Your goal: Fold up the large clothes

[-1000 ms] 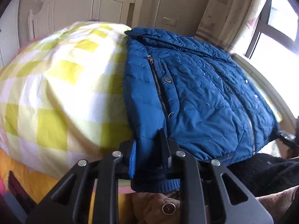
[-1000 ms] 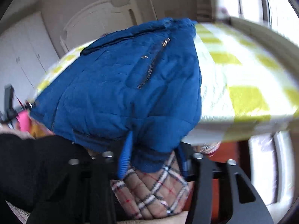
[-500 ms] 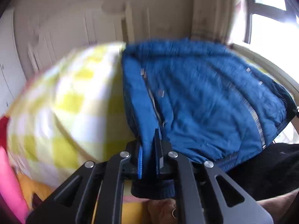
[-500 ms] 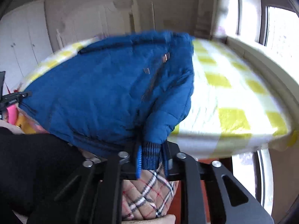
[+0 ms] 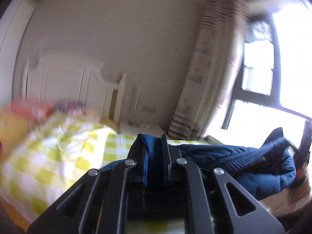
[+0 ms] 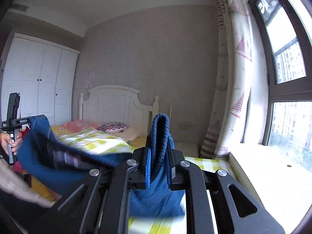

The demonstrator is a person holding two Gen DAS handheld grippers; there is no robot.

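Left hand-held gripper [image 5: 156,152]: black two-finger unit, jaws pinching nearly closed on a fold of the blue quilted padded jacket [image 5: 243,163]; the view is blurring heavily. Right hand-held gripper [image 6: 159,150]: matching black unit, jaws clamping close together on the jacket's dark blue ribbed knit cuff [image 6: 159,132], which is standing up in a loop above the fingertips. Jacket: hanging slung between the two grippers above the bed, its body sagging in a trough toward the yellow-and-white checked bedspread [image 6: 101,142] — whether the lowest part is touching the spread cannot be told. In the right wrist view the far end of the jacket is running to the other gripper at the left edge, where a bare hand [image 6: 10,140] is gripping its handle; blue fabric is also draping down beneath the right jaws. Bed furnishings: white panelled wooden headboard [image 6: 115,105] standing against the beige wall; a coral-pink pillow [image 6: 78,125] and a round multicoloured patterned cushion [image 6: 113,126] lying at the head end. Room fixtures: white panelled wardrobe [image 6: 39,83] at left; pale curtain with pink triangle print [image 6: 239,74] hanging beside the dark-framed window [image 6: 288,89] — bright daylight is washing over the white window sill [image 6: 273,171].
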